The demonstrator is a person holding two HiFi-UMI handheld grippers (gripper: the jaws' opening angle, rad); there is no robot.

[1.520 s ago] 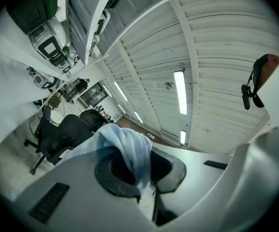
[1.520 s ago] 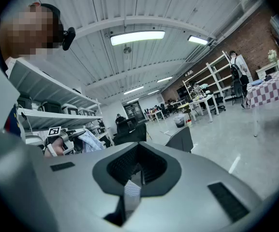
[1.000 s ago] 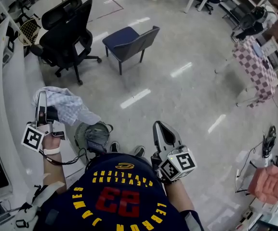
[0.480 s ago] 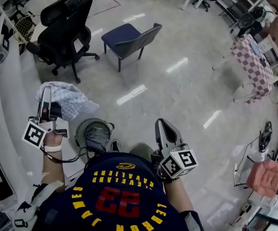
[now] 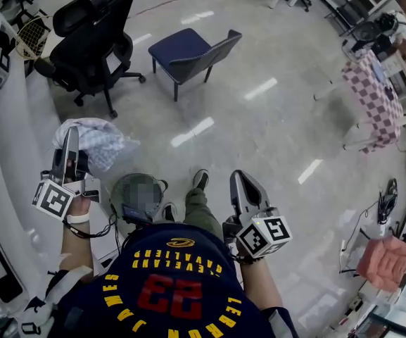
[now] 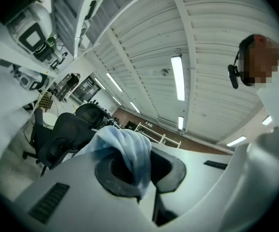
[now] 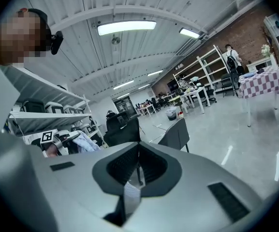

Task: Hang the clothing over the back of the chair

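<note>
Left tool [image 5: 71,135] pinches the bunched clothing [image 5: 98,138] (right tool [image 5: 238,179] clenched, empty); gripped at one spot, it could slip before the upper-centre chair [image 5: 217,51].

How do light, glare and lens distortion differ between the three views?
Head view: even light, with white glare streaks on the glossy floor and straight lines bending toward the edges. Left gripper view: strong fisheye with black corners; the near light-blue clothing looks soft. Right gripper view: the same fisheye, a bright ceiling lamp, and a fairly sharp background.
</note>
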